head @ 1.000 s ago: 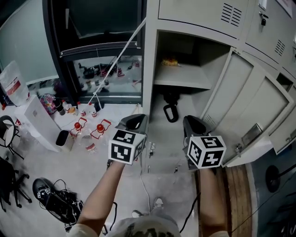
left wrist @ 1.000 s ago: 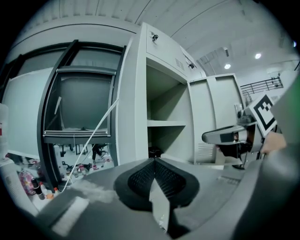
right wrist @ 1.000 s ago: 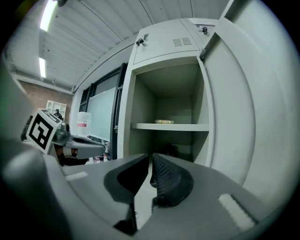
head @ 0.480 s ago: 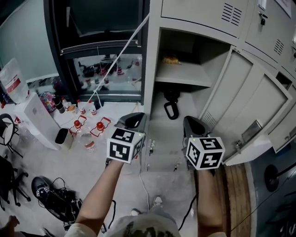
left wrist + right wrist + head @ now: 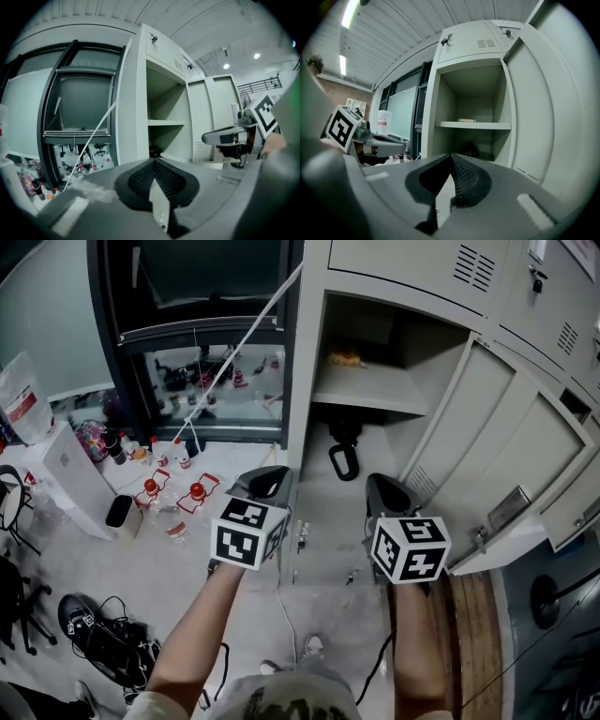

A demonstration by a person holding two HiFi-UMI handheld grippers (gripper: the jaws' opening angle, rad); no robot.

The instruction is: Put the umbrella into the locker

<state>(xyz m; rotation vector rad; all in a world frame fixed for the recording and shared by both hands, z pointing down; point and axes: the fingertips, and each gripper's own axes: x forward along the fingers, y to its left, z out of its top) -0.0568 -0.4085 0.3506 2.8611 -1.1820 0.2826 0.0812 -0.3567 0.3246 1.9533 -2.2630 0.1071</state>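
Note:
The black umbrella [image 5: 344, 457] stands in the lower part of the open grey locker [image 5: 370, 390], its loop handle hanging toward me. It also shows under the shelf as a dark shape in the left gripper view [image 5: 154, 151] and the right gripper view [image 5: 469, 149]. My left gripper [image 5: 267, 482] hovers in front of the locker's left edge, jaws shut and empty [image 5: 153, 161]. The right gripper [image 5: 384, 491] is level with it before the opening, jaws shut with nothing between them [image 5: 451, 157]. Neither touches the umbrella.
The locker door [image 5: 497, 456] stands wide open to the right. A small yellow item [image 5: 345, 360] lies on the shelf. On the floor at left are red-capped bottles [image 5: 173, 498], a white box [image 5: 70, 470] and black cables [image 5: 103, 643]. A white cord [image 5: 246, 348] slants across the window.
Both grippers have shifted only slightly lower and left in the head view. The umbrella has stayed in the locker.

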